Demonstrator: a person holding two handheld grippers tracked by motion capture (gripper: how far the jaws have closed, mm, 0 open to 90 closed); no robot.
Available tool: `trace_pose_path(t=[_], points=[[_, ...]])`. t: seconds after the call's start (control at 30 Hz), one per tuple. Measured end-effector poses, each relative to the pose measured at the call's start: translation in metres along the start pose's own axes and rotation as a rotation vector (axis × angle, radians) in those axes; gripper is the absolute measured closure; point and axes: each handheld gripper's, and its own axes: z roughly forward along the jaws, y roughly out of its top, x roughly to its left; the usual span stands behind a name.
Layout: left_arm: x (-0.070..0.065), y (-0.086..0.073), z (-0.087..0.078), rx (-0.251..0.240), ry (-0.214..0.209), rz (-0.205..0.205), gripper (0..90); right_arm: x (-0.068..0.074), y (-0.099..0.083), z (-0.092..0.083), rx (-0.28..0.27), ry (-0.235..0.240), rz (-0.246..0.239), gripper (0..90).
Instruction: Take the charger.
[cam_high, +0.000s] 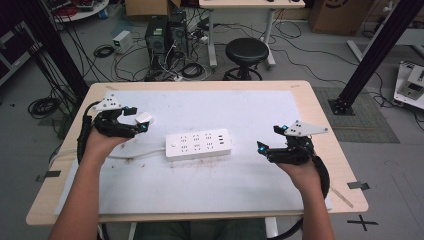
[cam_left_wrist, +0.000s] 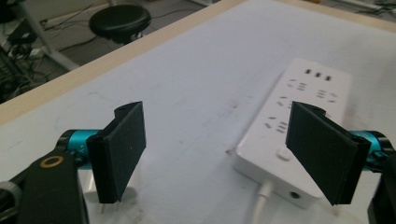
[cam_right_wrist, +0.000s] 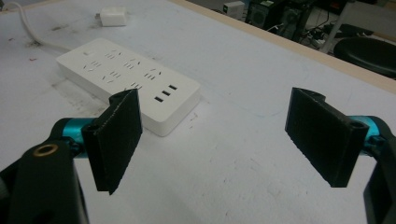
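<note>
- From above: my left claw (cam_high: 136, 119) sits at the left of the white mat (cam_high: 250, 185), jaws apart and nothing between them, with a small white plug adapter (cam_high: 145, 118) just beside its tips. My right claw (cam_high: 270, 139) is over at the right, jaws apart too, nothing held. The white power strip (cam_high: 199, 143) lies flat between my two claws, its cord (cam_high: 137, 156) trailing left.
- Along my left claw (cam_left_wrist: 215, 149): jaws spread wide over bare mat, the power strip (cam_left_wrist: 299, 107) just ahead on the right.
- Along my right claw (cam_right_wrist: 224, 140): jaws wide, nothing between. The power strip (cam_right_wrist: 126, 74) lies ahead left, the adapter (cam_right_wrist: 113, 17) beyond it.
</note>
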Motion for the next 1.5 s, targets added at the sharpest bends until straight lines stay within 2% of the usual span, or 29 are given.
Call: trace_pose_path(t=[0.07,0.13,0.23,0.27,0.3,0.33,0.47,0.73,0.8,1.0,1.1,1.33,1.5], points=[[0.01,-0.001,0.007,0.015,0.026,-0.021,20.0,0.002,0.0,0.005,0.007,0.01,-0.01,19.2],[0.02,-0.002,0.016,0.042,0.06,-0.017,20.0,0.004,0.0,0.008,0.021,0.007,-0.012,19.2],[0.034,-0.01,0.028,0.046,0.089,-0.043,20.0,0.004,-0.001,0.011,0.028,0.01,-0.014,19.2],[0.039,-0.014,0.032,0.061,0.097,-0.046,20.0,0.004,-0.001,0.011,0.028,0.013,-0.016,19.2],[0.046,-0.021,0.039,0.073,0.1,-0.068,20.0,0.004,-0.002,0.012,0.031,0.015,-0.012,19.2],[0.046,-0.021,0.039,0.073,0.1,-0.068,20.0,0.004,-0.002,0.013,0.038,0.014,-0.012,19.2],[0.058,-0.036,0.059,0.125,0.11,-0.094,20.0,0.004,-0.007,0.014,0.044,0.013,-0.012,19.2],[0.065,-0.041,0.072,0.159,0.12,-0.079,20.0,0.004,-0.008,0.015,0.058,0.007,0.001,19.2],[0.069,-0.046,0.076,0.18,0.123,-0.09,20.0,0.005,-0.006,0.015,0.055,0.005,-0.006,19.2],[0.072,-0.051,0.078,0.199,0.118,-0.118,20.0,0.007,-0.005,0.015,0.058,0.008,-0.007,19.2],[0.073,-0.053,0.078,0.21,0.114,-0.121,24.5,0.008,-0.005,0.016,0.057,0.011,-0.008,19.3],[0.073,-0.055,0.08,0.221,0.114,-0.125,27.7,0.008,-0.007,0.017,0.059,0.007,-0.001,19.2],[0.071,-0.055,0.083,0.236,0.109,-0.099,33.9,0.008,-0.007,0.016,0.061,0.006,0.004,19.3]])
